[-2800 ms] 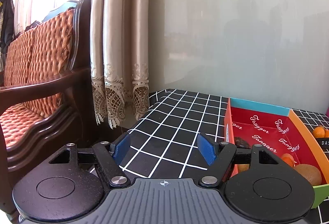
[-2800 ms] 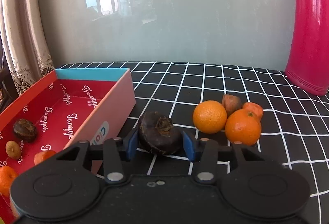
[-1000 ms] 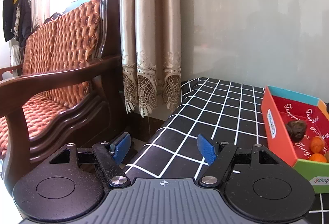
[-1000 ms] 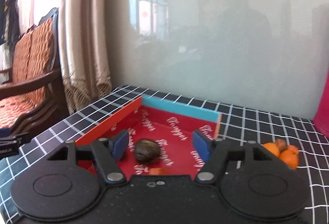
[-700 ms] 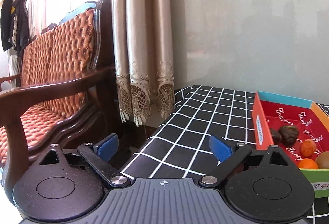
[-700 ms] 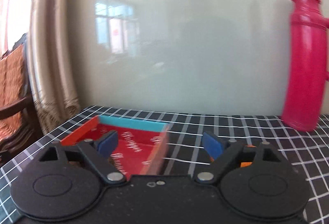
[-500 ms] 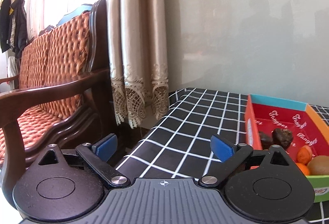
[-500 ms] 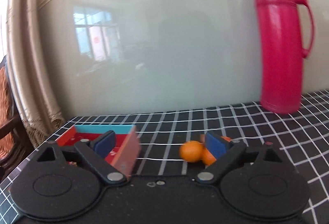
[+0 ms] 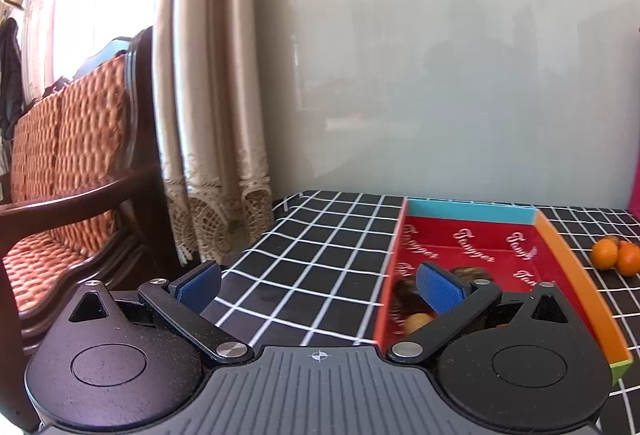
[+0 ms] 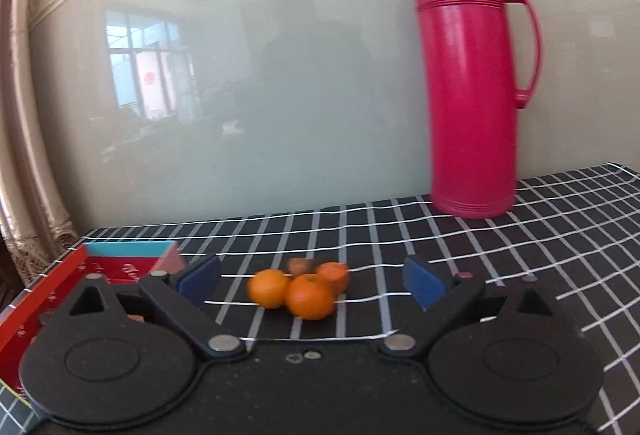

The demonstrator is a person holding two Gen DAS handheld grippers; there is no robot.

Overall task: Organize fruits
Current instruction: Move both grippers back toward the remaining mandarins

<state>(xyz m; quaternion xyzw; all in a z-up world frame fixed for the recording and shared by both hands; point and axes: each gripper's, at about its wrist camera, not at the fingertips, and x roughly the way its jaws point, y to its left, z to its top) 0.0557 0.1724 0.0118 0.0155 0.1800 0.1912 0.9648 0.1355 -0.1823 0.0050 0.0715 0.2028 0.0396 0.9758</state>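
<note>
While both grippers hang empty, the step in hand looks like the reach for the next loose fruit. The right gripper [image 10: 311, 281], its jaws opening wide with nothing between the pads, faces the cluster of oranges [image 10: 298, 289] lying on the tabletop [image 10: 520, 255] just ahead of it. A smaller brownish fruit [image 10: 300, 265] sits behind them. Because they touch, the next move probably calls for singling out the nearest one. Beyond and to its right stands a red thermos [image 10: 472, 75], well apart, with open room between. The red box [image 9: 480, 235] lies ahead and right of the left gripper [image 9: 318, 285], also opening wide and empty, with the tabletop's edge near its left.
</note>
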